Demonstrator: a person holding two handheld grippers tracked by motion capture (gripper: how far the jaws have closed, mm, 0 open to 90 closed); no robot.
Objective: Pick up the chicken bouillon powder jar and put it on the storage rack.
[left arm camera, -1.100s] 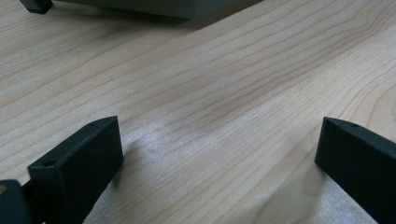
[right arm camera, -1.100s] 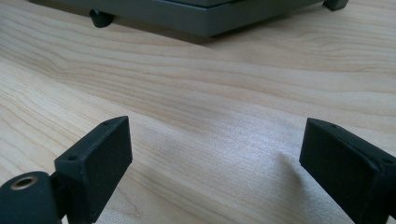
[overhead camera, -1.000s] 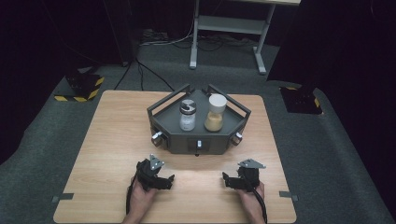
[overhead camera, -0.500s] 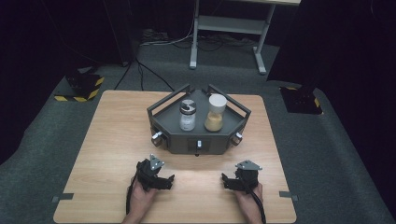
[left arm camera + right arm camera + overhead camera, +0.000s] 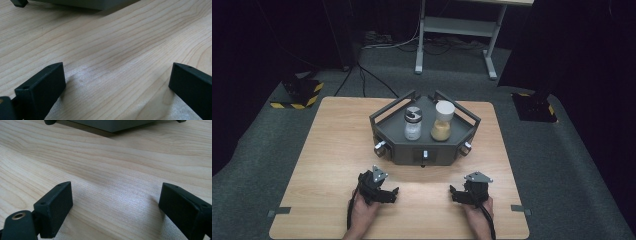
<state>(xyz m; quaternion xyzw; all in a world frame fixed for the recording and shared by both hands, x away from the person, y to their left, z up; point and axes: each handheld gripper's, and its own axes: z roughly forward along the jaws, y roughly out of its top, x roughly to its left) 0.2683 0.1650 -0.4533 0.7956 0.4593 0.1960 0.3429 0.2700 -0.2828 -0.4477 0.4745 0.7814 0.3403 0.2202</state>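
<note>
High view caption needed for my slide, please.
Both hands rest open grippers, left gripper and right gripper, before a tray holding two jars.

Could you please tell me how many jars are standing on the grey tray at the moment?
2. The clear jar with a dark lid stands on the left of the grey tray; the jar of yellow-brown contents with a white lid stands beside it on the right. None seem hidden.

Grey tray point(image 5: 75, 3) cut off by the top edge in both gripper views; jar point(image 5: 413, 123) label too small.
</note>
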